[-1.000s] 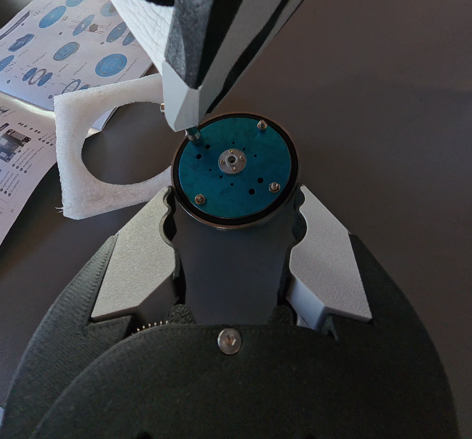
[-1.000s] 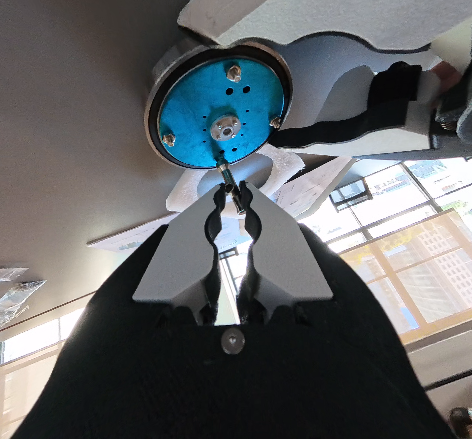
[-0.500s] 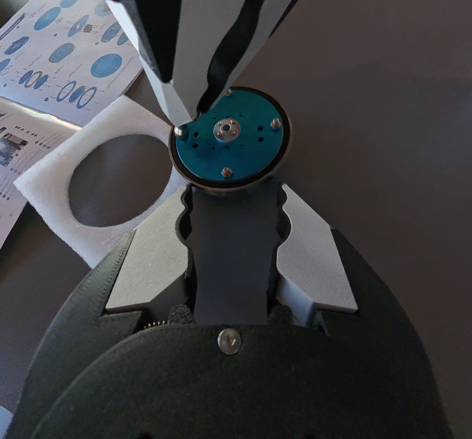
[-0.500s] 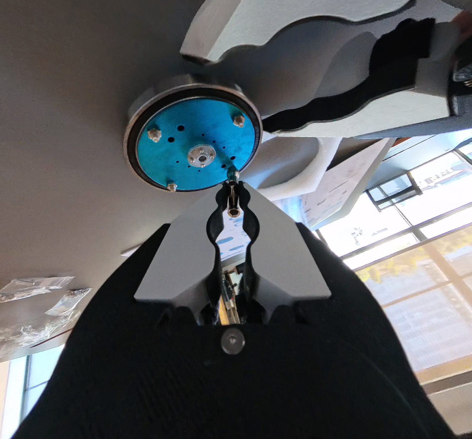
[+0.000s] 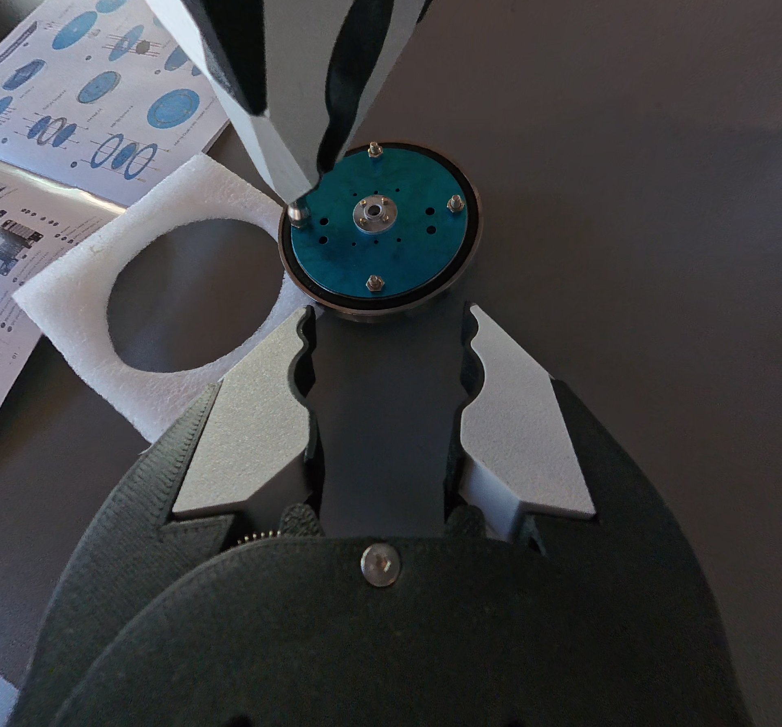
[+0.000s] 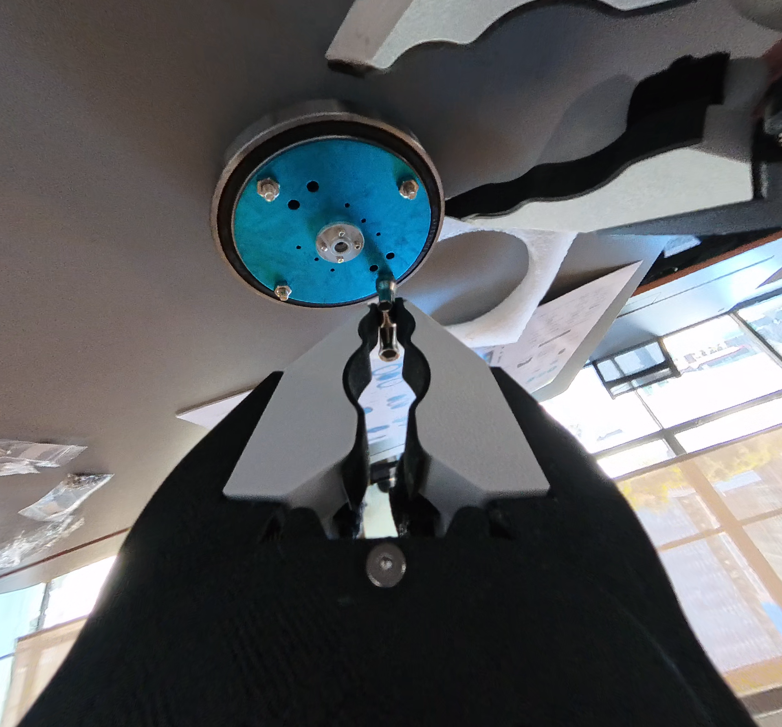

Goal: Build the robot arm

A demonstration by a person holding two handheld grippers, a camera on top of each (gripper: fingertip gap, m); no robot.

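Observation:
A blue disc (image 5: 381, 249) with several holes, a silver hub and three nuts sits in a metal ring on the dark table. My left gripper (image 5: 387, 317) is open and empty. Its tips are just short of the near rim of the ring. My right gripper (image 5: 307, 192) comes down from above and is shut on a small metal bolt (image 5: 298, 213) that stands at the disc's left edge. In the right wrist view, the bolt (image 6: 387, 340) is pinched between the tips of my right gripper (image 6: 387, 308). Its far end touches the disc (image 6: 296, 241), and the left gripper (image 6: 550, 156) is behind.
A white foam square (image 5: 76, 296) with a round hole lies left of the disc, touching its ring. Printed sheets (image 5: 84, 71) lie beyond it. Clear plastic bags (image 6: 46, 503) lie farther off on the table. Windows (image 6: 677, 452) fill the background. Spacing between my two grippers at the tips: around 6 centimetres.
My left gripper has drawn back from around the disc and its jaws have narrowed a little. My right gripper stays shut on the bolt at the disc's edge.

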